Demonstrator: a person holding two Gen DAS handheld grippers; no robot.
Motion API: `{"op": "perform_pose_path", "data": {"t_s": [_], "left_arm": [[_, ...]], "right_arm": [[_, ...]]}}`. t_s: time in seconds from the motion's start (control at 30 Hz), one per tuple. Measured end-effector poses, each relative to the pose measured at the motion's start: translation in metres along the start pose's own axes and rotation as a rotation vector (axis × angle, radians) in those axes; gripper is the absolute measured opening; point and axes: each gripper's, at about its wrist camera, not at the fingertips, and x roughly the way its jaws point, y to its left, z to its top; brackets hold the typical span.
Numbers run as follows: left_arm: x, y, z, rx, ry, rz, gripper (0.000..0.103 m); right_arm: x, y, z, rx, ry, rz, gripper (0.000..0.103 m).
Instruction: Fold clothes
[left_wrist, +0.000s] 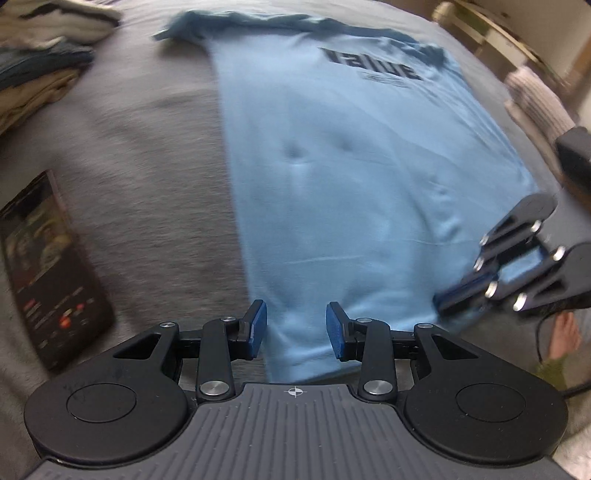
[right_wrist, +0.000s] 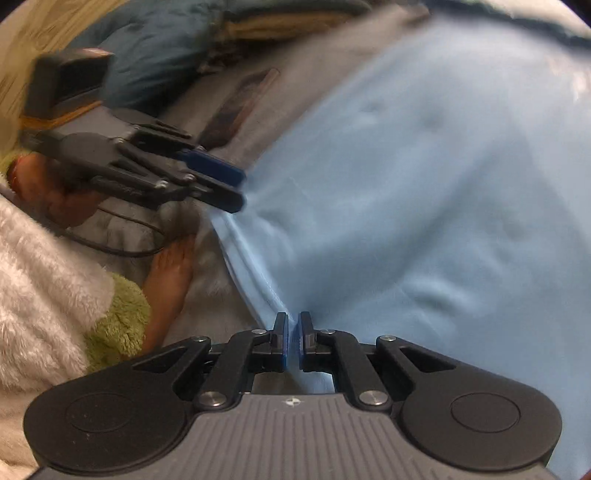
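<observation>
A light blue T-shirt (left_wrist: 351, 166) with black lettering lies spread flat on the grey bed cover (left_wrist: 147, 177). My left gripper (left_wrist: 295, 328) hovers over the shirt's near left corner. Its blue pads stand apart and only flat cloth shows beneath them. The right wrist view shows that left gripper (right_wrist: 236, 188) at the shirt's (right_wrist: 424, 184) edge. My right gripper (right_wrist: 293, 336) is shut on the shirt's hem, with a ridge of cloth running up into its pads. In the left wrist view that right gripper (left_wrist: 450, 302) sits at the near right corner of the shirt.
A dark book or box (left_wrist: 55, 269) lies on the bed to the left. A pile of clothes (left_wrist: 44, 44) is at the far left. A person's bare foot (right_wrist: 170, 280), a fluffy white garment (right_wrist: 37, 277) and a black cable (right_wrist: 122, 251) are beside the bed's edge.
</observation>
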Motion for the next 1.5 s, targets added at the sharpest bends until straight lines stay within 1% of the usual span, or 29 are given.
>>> {"op": "perform_pose_path", "data": {"t_s": [0.03,0.1,0.13,0.17,0.23,0.3,0.33,0.4,0.43,0.5,0.57,0.63,0.7,0.73,0.77,0.83,0.9,0.93,1.07,1.17,1.2,1.3,1.43,1.5], "left_arm": [[0.0,0.003,-0.001,-0.008,-0.004,0.011,0.035],[0.0,0.008,-0.002,-0.022,-0.005,0.029,0.035],[0.0,0.011,-0.003,-0.031,0.001,0.034,0.035],[0.001,0.013,-0.004,-0.039,0.007,0.038,0.035],[0.001,0.016,-0.008,-0.051,0.018,0.042,0.035],[0.0,0.018,-0.011,-0.053,0.023,0.04,0.035],[-0.001,0.019,-0.012,-0.054,0.025,0.037,0.035],[-0.003,0.022,-0.015,-0.057,0.033,0.03,0.035],[-0.004,0.023,-0.016,-0.059,0.038,0.024,0.035],[-0.007,0.025,-0.019,-0.061,0.046,0.014,0.035],[-0.01,0.028,-0.023,-0.067,0.052,0.006,0.035],[-0.013,0.03,-0.026,-0.076,0.059,-0.001,0.035],[-0.016,0.032,-0.029,-0.084,0.066,-0.008,0.035],[-0.017,0.033,-0.031,-0.089,0.063,-0.011,0.035],[-0.017,0.033,-0.032,-0.094,0.06,-0.014,0.035],[-0.018,0.034,-0.033,-0.106,0.053,-0.022,0.035],[-0.018,0.035,-0.033,-0.121,0.05,-0.027,0.035],[-0.019,0.036,-0.034,-0.126,0.049,-0.026,0.035],[-0.023,0.041,-0.034,-0.15,0.043,-0.006,0.035],[-0.029,0.047,-0.034,-0.179,0.03,0.015,0.035],[-0.031,0.048,-0.035,-0.186,0.026,0.021,0.035],[-0.038,0.051,-0.037,-0.2,0.015,0.044,0.035],[-0.046,0.054,-0.04,-0.21,0.004,0.067,0.035],[-0.047,0.054,-0.04,-0.216,-0.002,0.074,0.035]], "right_arm": [[-0.005,-0.003,0.007,0.016,-0.037,-0.009,0.005],[-0.019,-0.023,0.018,0.111,-0.149,-0.045,0.006],[-0.024,-0.032,0.024,0.14,-0.187,-0.083,0.006],[-0.023,-0.038,0.027,0.156,-0.201,-0.105,0.006],[-0.006,-0.039,0.025,0.165,-0.158,-0.072,0.006],[0.02,-0.014,0.013,0.11,-0.088,-0.013,0.006],[0.028,-0.002,0.01,0.083,-0.07,0.028,0.006],[0.042,0.017,0.003,0.058,-0.006,0.141,0.006],[0.045,0.026,0.0,0.02,0.01,0.157,0.006],[0.041,0.035,0.004,-0.05,-0.012,0.122,0.005],[0.03,0.021,0.014,0.022,-0.091,0.113,0.005],[0.027,0.006,0.018,0.085,-0.144,0.075,0.006],[0.044,0.004,0.018,0.088,-0.113,0.056,0.006],[0.053,0.005,0.014,0.094,-0.093,0.084,0.006],[0.058,0.008,0.01,0.102,-0.077,0.137,0.006],[0.065,0.019,0.002,0.074,-0.051,0.203,0.006],[0.064,0.024,0.007,0.038,-0.055,0.206,0.005],[0.063,0.026,0.009,0.022,-0.059,0.207,0.005],[0.06,0.012,0.034,0.068,-0.163,0.141,0.006],[0.082,0.016,0.046,0.033,-0.163,0.132,0.006],[0.088,0.022,0.043,0.013,-0.149,0.14,0.006],[0.103,0.043,0.038,-0.034,-0.126,0.207,0.006],[0.093,0.041,0.048,-0.027,-0.185,0.2,0.005],[0.088,0.028,0.052,0.027,-0.224,0.165,0.005]]}}
